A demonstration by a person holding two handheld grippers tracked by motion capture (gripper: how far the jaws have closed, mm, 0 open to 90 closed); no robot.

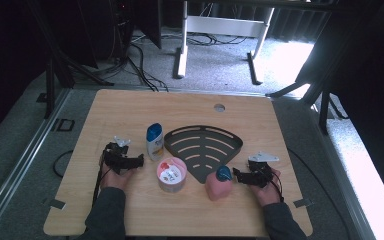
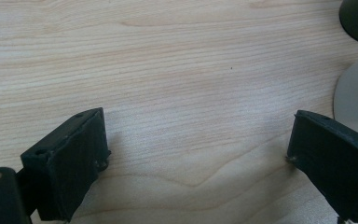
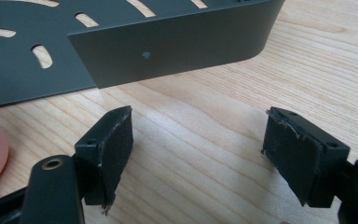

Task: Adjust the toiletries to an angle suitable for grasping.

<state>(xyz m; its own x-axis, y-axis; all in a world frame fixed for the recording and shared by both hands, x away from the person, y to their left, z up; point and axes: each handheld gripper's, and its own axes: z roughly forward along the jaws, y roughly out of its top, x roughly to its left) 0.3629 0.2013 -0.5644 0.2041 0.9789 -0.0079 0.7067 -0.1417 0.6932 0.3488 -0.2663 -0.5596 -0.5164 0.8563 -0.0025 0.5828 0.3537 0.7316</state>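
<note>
A dark fan-shaped slotted rack point(image 1: 203, 145) lies flat at the middle of the wooden table point(image 1: 130, 107). A white bottle with a blue cap point(image 1: 154, 141) stands just left of it. In front sit a round pink-and-white tub point(image 1: 171, 174) and a pink bottle with a blue cap point(image 1: 219, 183). My left gripper point(image 1: 139, 161) rests on the table left of the tub, open, with bare wood between its jaws point(image 2: 196, 144). My right gripper point(image 1: 236, 174) sits right of the pink bottle, open and empty point(image 3: 198, 140), facing the rack's upright wall point(image 3: 177, 44).
A round cable hole point(image 1: 219, 107) is near the table's far edge. Beyond the table stand a white desk frame point(image 1: 220, 30) and loose cables on a grey carpet point(image 1: 140, 65). A cable trails from each gripper toward the near edge.
</note>
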